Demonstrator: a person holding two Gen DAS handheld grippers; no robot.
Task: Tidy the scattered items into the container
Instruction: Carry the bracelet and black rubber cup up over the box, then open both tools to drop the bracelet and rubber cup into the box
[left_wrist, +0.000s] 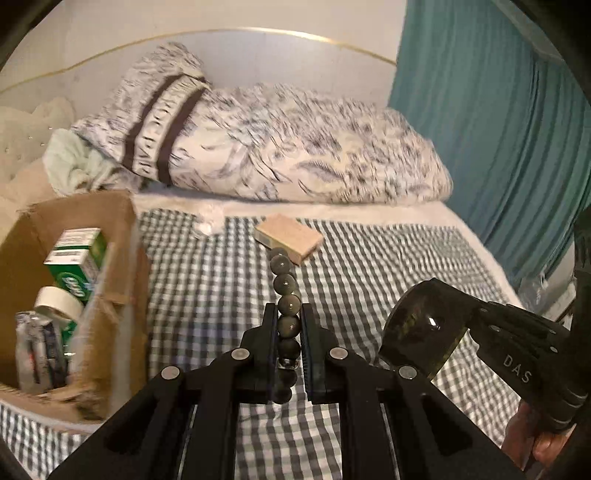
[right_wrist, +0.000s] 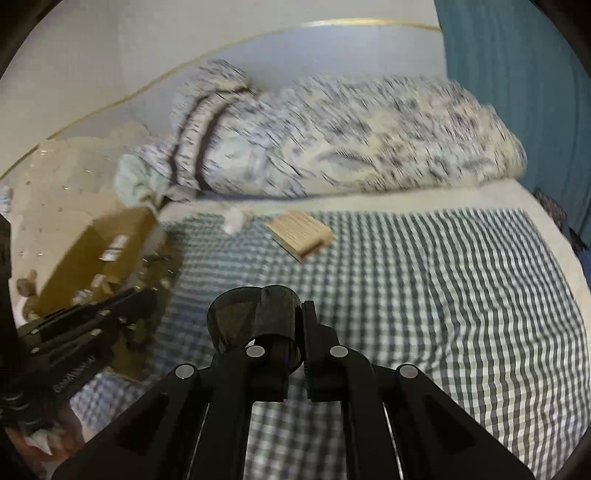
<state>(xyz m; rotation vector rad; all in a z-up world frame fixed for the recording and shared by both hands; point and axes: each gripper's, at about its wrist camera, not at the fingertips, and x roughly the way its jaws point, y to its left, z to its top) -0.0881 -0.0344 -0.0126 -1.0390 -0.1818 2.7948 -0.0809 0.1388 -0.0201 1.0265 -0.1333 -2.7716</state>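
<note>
Your left gripper (left_wrist: 289, 325) is clamped on a bracelet of dark round beads (left_wrist: 284, 284), with the strand running up between the fingers and its far end reaching toward the small tan box (left_wrist: 290, 236) lying on the checked bed cover (left_wrist: 369, 266). Pinching the strand along its length lets you carry the whole loop without it sliding out, and it reads as lifted or just leaving the bed; whether the far beads touch the cover or the tan box cannot be told.

Your right gripper (right_wrist: 299, 332) is closed on a dark, glossy round object (right_wrist: 255, 321), part translucent and part solid. From the left wrist camera it looks like a smoky cup or lens shape (left_wrist: 421, 332), but its exact kind is not clear. You hold it by one side, so the open rounded part sticks out to the left.

The cardboard box (left_wrist: 122, 229) sits at the left of the bed, well placed for both hands to swing across. Inside it you already have a green carton (left_wrist: 79, 254), a white-capped jar (left_wrist: 59, 301) and a blurred silvery packet (left_wrist: 37, 347). Its near wall and floor are cut off by the lens edge.

The right wrist view is smeared by motion, so the cardboard box and its contents are mostly unreadable there. A small white crumpled scrap (left_wrist: 205, 227) lies near the quilt (left_wrist: 277, 147); what it is remains unclear.
</note>
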